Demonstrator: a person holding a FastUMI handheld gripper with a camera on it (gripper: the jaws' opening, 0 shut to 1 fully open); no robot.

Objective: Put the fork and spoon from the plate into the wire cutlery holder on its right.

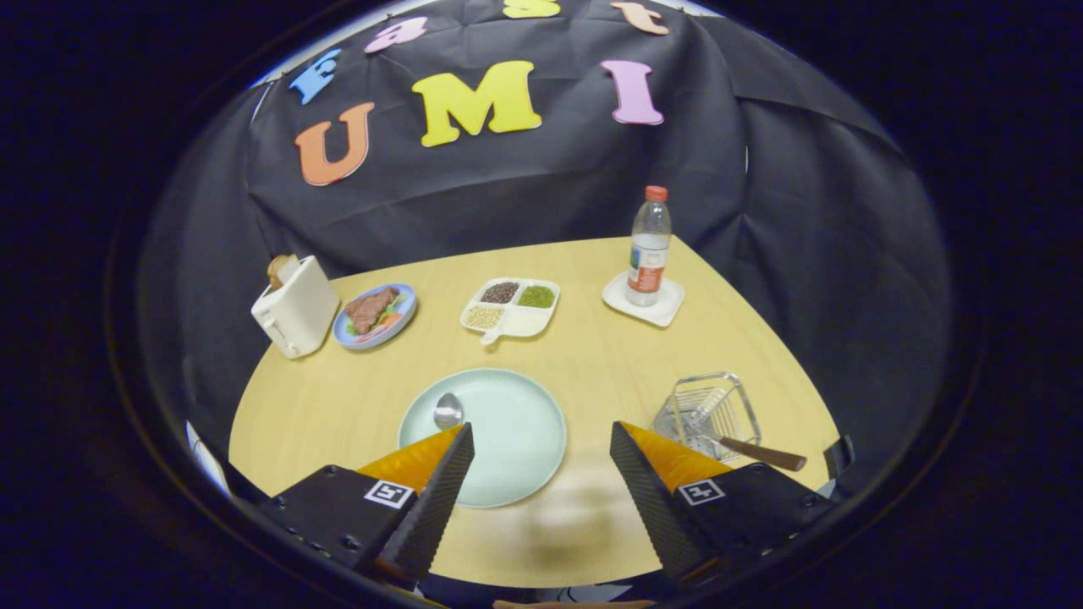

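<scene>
Your gripper (541,440) has its jaws wide apart, holding nothing; the metal spoon (447,411) on the pale green round plate (516,423) lies just ahead of your left finger, handle hidden beneath it.

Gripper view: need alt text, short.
Open gripper hovers over a round table, its fingers holding nothing and framing a plate with a spoon on it. To the plate's right, a wire holder already has one brown-handled utensil. Beyond: toaster, food plate, divided tray, bottle.
</scene>
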